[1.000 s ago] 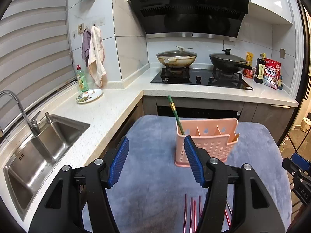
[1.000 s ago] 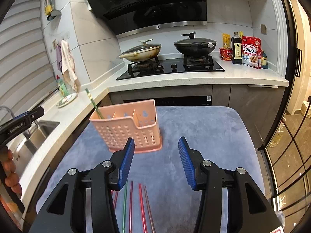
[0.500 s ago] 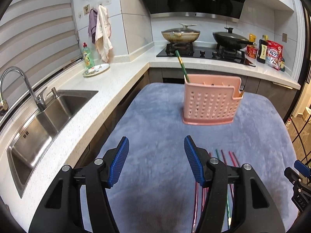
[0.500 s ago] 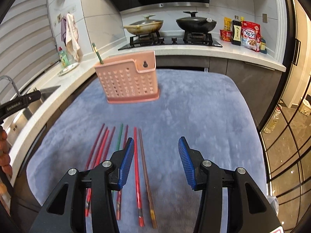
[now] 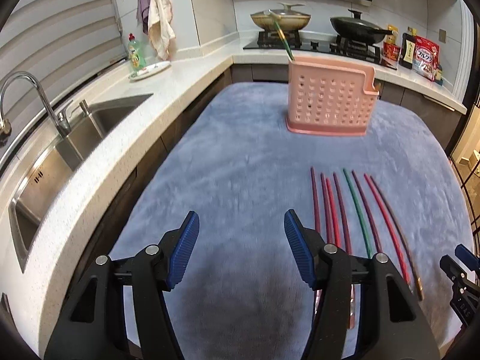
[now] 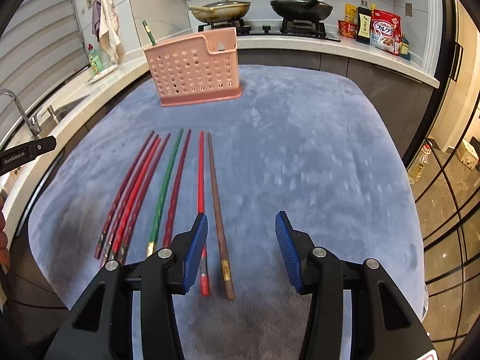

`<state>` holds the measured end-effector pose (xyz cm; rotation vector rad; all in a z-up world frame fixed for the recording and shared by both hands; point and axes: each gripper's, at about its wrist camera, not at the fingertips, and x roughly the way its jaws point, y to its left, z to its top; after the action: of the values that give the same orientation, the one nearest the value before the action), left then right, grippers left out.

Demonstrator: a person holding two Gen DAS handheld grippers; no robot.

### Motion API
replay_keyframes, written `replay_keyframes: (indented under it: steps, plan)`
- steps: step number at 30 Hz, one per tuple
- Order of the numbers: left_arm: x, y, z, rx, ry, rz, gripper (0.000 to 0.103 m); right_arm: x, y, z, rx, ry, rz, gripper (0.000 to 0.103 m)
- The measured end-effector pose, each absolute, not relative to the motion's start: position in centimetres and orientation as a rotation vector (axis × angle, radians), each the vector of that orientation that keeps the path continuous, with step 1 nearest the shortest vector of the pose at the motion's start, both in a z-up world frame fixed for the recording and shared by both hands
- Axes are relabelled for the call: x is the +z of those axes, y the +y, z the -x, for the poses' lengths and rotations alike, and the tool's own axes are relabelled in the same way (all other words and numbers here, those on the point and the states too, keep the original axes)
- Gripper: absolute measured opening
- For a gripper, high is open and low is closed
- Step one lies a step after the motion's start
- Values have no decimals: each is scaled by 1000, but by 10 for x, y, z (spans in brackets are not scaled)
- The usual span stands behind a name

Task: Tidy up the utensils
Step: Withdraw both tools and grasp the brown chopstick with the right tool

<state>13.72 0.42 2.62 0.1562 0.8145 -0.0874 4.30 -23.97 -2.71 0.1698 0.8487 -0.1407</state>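
A pink perforated utensil holder [image 5: 330, 102] [image 6: 195, 69] stands at the far side of a blue-grey mat [image 5: 240, 165] [image 6: 300, 150], with one green chopstick [image 5: 283, 40] [image 6: 149, 33] upright in its left compartment. Several chopsticks lie side by side on the mat: dark red and red ones [image 6: 132, 192], a green one [image 5: 357, 210] [image 6: 165, 189], a bright red one [image 6: 201, 180] and a brown one [image 6: 216, 195]. My left gripper [image 5: 241, 249] hovers open left of the row, nothing between its fingers. My right gripper [image 6: 241, 246] is open just right of the brown chopstick's near end.
A steel sink [image 5: 60, 144] with a tap [image 5: 36, 99] is set in the white counter on the left. Green soap bottle [image 5: 135, 52], plate and hanging towels [image 5: 159, 36] stand behind. Two pans [image 6: 300, 7] sit on the hob; food packets [image 6: 384, 31] at far right.
Both grippers have dropped and tilted downward toward the mat. The holder has shifted up and away in both views, and the row of chopsticks has come fully into sight.
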Motion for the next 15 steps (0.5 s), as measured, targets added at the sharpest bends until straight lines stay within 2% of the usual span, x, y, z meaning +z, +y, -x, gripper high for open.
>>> replay_keyframes:
  steps: [7, 10, 15]
  plan:
    - [2, 10, -124, -107, 875, -152, 56, -49, -236, -37, -134, 903, -164, 46]
    - [-7, 11, -120, -115, 895, -152, 56, -54, -234, -36, -123, 918, -163, 42]
    - [-23, 12, -116, -126, 943, -152, 56, -63, -230, -40, -110, 940, -158, 30]
